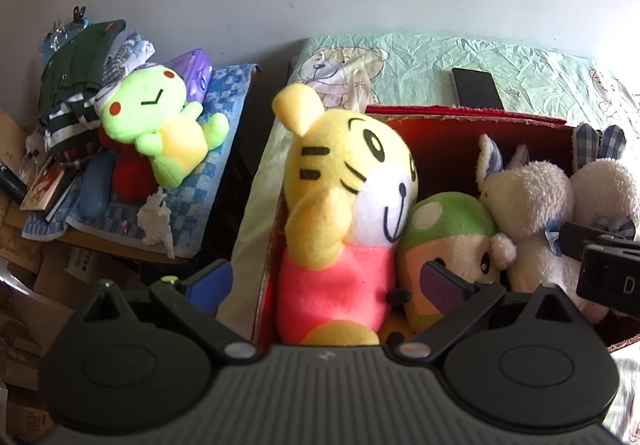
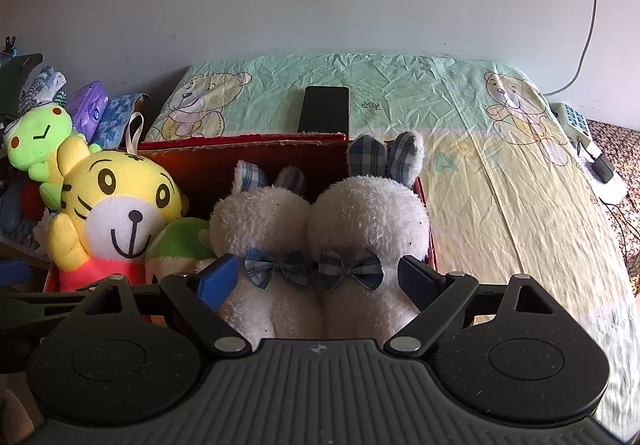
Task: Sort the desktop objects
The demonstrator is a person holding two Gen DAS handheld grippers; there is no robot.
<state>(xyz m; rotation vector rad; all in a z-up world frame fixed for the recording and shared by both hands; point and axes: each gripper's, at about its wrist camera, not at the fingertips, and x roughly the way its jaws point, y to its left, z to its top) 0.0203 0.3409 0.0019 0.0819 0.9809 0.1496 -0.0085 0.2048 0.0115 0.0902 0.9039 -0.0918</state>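
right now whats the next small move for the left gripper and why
Probably pull the left gripper straight back. Its jaws stand wide open around the yellow tiger plush in a pink shirt, which already sits upright inside the red cardboard box; nothing is gripped.

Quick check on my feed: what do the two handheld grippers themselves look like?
Both match: black ribbed bodies with two round discs, silver pivot pins and black linkage arms. Left gripper has one blue pad and one dark purple ribbed pad; right gripper has blue and dark pads. No cables or sleeves visible.
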